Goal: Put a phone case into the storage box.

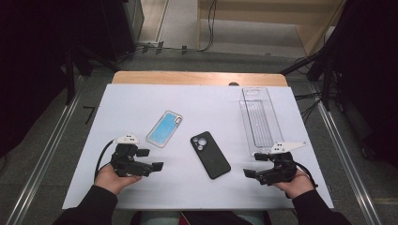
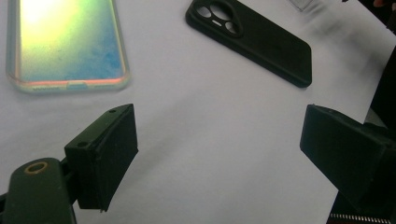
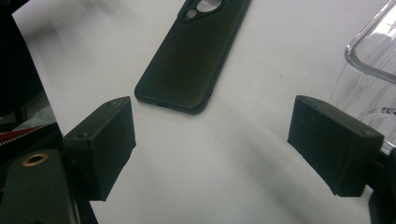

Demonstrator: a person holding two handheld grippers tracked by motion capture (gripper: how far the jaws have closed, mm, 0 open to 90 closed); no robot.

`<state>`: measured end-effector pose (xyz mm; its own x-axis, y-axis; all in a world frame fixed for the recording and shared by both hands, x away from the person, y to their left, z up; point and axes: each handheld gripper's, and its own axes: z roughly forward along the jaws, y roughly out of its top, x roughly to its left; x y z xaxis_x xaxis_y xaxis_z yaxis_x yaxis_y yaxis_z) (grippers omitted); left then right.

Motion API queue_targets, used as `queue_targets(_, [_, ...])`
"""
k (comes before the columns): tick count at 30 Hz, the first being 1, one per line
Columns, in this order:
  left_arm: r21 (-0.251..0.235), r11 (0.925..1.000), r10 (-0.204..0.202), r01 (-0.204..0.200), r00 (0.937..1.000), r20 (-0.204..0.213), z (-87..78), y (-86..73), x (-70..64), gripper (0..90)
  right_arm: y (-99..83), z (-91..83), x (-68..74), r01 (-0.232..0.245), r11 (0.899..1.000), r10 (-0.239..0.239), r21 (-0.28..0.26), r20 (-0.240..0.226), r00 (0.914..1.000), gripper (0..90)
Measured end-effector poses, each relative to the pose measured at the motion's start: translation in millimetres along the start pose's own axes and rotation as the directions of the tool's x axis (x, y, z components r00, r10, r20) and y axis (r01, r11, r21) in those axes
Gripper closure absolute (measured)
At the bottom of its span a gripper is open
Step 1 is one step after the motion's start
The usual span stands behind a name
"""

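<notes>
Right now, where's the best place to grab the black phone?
Probably across the long edges of the black phone, near its plain lower end. It lies flat, camera end away, so the open right gripper could come in low from the right.

This looks like a lab or recording studio: a white sheet covers a wooden table framed on both sides by metal rails, with black stands and cables on the floor beyond the table.
</notes>
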<state>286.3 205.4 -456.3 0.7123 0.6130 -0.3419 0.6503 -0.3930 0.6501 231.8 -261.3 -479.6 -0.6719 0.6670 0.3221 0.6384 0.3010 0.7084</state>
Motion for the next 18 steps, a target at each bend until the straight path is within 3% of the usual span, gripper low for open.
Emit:
queue_targets(7, [-0.025,0.9997,-0.001,0.0,0.9985,-0.054,-1.0,12.7,8.3,11.6,-0.3,-0.9,-1.1,-0.005,1.0,0.005,-0.002,0.006,1.0,13.1])
queue_targets(18, [-0.042,0.9991,-0.014,0.011,0.9975,-0.069,1.6,26.7,18.8,14.6,0.0,-1.1,-2.9,-0.017,1.0,0.017,-0.011,0.006,0.9998,13.1])
